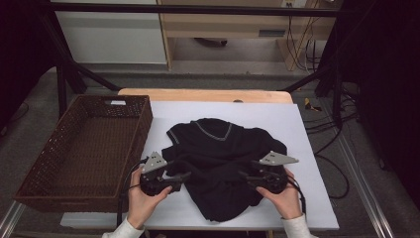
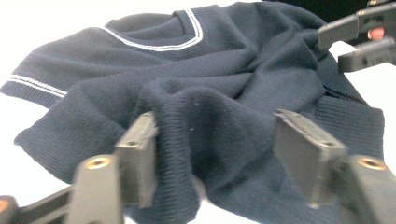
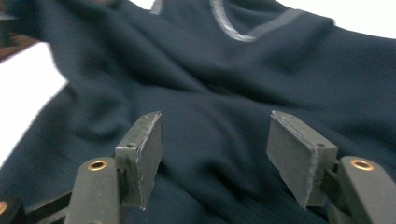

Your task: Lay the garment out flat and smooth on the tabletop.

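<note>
The dark sweater (image 1: 225, 163) lies bunched at the middle of the white board (image 1: 307, 148), its striped V-neck toward the upper centre of the high view. We judge this a folding step between grasps: we hold the left gripper (image 1: 182, 176) at the sweater's lower-left edge and the right gripper (image 1: 246, 176) at its lower right, both with jaws spread and pinching nothing, though a ribbed fold (image 2: 175, 140) rises between the left pair. Next we need a fresh hold on an edge. Bare board lies right of the cloth and below it; the wicker basket (image 1: 84, 148) crowds the left side.
</note>
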`<state>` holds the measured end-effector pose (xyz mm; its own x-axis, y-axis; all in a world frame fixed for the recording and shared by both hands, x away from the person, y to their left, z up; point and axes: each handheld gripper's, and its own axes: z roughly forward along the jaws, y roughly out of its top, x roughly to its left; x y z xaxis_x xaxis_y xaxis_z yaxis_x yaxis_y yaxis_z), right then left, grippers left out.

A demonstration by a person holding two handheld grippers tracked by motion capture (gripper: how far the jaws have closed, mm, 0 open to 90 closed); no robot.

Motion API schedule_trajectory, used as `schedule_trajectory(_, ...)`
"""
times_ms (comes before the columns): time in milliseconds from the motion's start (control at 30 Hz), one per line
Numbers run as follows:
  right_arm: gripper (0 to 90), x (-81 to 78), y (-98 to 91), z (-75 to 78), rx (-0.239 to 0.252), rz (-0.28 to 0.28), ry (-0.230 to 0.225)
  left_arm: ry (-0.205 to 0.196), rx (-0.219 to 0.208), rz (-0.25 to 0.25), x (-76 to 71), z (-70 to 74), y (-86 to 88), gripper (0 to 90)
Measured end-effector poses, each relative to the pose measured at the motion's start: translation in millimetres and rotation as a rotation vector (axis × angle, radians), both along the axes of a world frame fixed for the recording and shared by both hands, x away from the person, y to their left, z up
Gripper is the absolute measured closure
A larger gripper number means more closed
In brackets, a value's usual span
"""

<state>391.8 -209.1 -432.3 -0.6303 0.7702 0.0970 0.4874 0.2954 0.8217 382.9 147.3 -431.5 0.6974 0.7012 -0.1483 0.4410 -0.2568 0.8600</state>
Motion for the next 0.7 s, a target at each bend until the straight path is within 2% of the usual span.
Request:
schedule_trajectory(100,35.1,-1.8,-28.5,-5.4,-0.013,-0.071,0.003,-0.003,0.025,0.000,-7.3,-6.5,2.9,20.9)
schedule_trajectory(133,35.1,-1.8,-28.5,-5.4,-0.013,-0.071,0.003,-0.003,0.025,0.000,-7.3,-6.5,2.9,19.3)
schedule_trajectory(167,34.0,-1.3,-42.5,-10.9,-0.027,-0.105,0.016,-0.011,0.034,0.014,-9.6,-7.6,6.7,18.6)
schedule_trajectory(233,33.9,-0.9,-52.5,-16.6,-0.040,-0.130,0.033,-0.015,0.030,0.025,-9.5,-4.8,11.0,17.7)
schedule_trajectory(333,33.0,-0.1,-58.4,-20.9,-0.043,-0.131,0.047,-0.039,0.014,0.047,-11.3,5.4,17.6,14.3)
schedule_trajectory(467,30.2,0.4,-56.5,-22.8,-0.049,-0.117,0.057,-0.054,-0.019,0.040,-16.8,15.1,21.4,13.3)
schedule_trajectory(500,28.6,1.5,-54.3,-25.7,-0.069,-0.110,0.068,-0.046,-0.028,0.030,-19.3,16.1,19.9,12.9)
schedule_trajectory(533,28.6,1.5,-54.3,-25.7,-0.069,-0.110,0.068,-0.042,-0.026,0.019,-21.0,15.1,17.0,12.9)
schedule_trajectory(567,27.9,2.7,-52.8,-29.6,-0.091,-0.111,0.079,-0.024,-0.008,-0.002,-22.5,9.5,9.6,13.0)
schedule_trajectory(700,30.2,3.6,-51.9,-35.5,-0.122,-0.115,0.096,0.064,0.029,-0.041,-20.9,-15.3,-7.9,15.0)
